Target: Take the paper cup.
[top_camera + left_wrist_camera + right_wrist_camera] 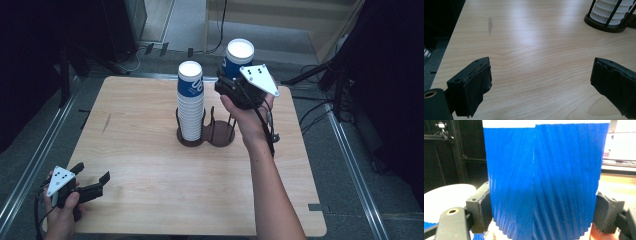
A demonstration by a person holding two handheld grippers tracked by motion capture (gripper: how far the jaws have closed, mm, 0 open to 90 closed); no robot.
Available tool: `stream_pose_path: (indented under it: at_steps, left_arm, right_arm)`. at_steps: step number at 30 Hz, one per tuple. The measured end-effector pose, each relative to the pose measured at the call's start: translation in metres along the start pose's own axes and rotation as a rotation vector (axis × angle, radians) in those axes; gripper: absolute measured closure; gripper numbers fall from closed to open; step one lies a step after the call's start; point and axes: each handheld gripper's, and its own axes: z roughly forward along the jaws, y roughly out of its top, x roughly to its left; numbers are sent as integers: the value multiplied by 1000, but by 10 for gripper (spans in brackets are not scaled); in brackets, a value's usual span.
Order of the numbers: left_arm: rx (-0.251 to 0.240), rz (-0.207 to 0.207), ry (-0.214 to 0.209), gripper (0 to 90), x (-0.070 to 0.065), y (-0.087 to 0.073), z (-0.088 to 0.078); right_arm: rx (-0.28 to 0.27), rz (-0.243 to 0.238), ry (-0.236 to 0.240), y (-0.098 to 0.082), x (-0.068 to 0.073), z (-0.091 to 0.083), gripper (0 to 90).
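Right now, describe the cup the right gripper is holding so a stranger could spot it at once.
Find the dark double holder at the middle of the wooden table. Its left ring carries a tall stack of cups. The held cup is the single blue one with a white top, raised over the right ring, clamped in the right gripper.

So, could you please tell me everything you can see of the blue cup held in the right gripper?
The blue cup looks like paper, with a ribbed blue wall, a vertical seam and a white band at the top. It is inverted, white base up, held upright in the air above the empty half of the dark holder. The right gripper clamps it, one jaw on each side. Nothing else touches it.
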Motion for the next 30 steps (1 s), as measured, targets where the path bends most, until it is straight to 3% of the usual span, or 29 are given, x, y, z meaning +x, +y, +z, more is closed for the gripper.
stream_pose_path:
  at_steps: [16, 27, 30]
  left_arm:
    - [-5, 3, -1, 44, -1, 0, 0]
    - [-6, -24, -20, 44, 2, 0, -1]
    - [-4, -24, -8, 44, 2, 0, -1]
  right_arm:
    - [32, 14, -32, -28, -19, -21, 189]
    - [49, 33, -36, -47, -25, -33, 189]
    - [54, 42, -35, -51, -27, -37, 189]
